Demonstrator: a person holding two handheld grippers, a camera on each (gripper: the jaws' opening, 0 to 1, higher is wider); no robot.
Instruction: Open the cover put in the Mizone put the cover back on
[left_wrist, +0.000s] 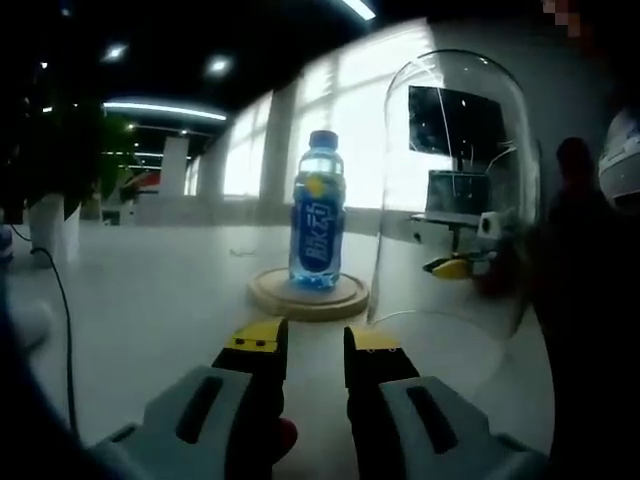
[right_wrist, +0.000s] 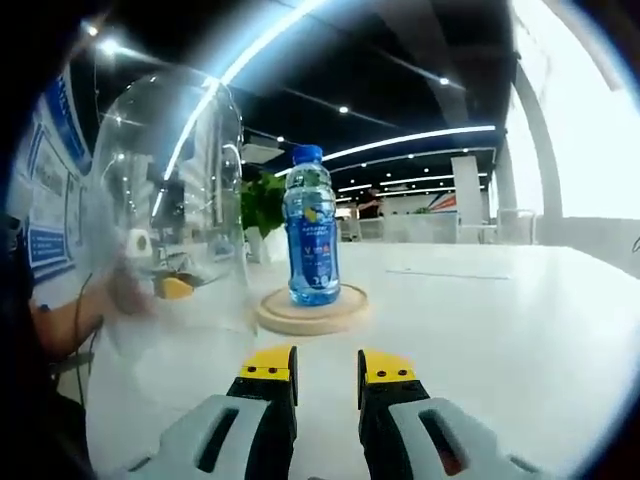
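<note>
The blue plastic Mizone bottle with a blue cap (left_wrist: 318, 208) stands upright on the round wooden base (left_wrist: 308, 296), which sits on the white table (left_wrist: 150, 300). The tall clear glass dome cover (left_wrist: 458, 190) is off the base. It stands just beside it, and I cannot tell if it rests on the table or is held up a little.

In the left gripper view, the left gripper (left_wrist: 312, 345) has yellow tips, and its jaws stand a little apart with nothing between them. In the right gripper view, the right gripper (right_wrist: 326, 368) looks the same: a small gap and nothing held. Both grippers point at the bottle from opposite sides and are near the base but not touching it.

The bottle is in place, so I think the job left is to put the cover back on.

Here is what could go wrong. The glass is smooth and may slip out of the jaws. If the cover comes down crooked, its rim could bump the tall bottle and knock it over. The rim could also miss the wooden base and land half off it. A hard drop could crack the glass.
</note>
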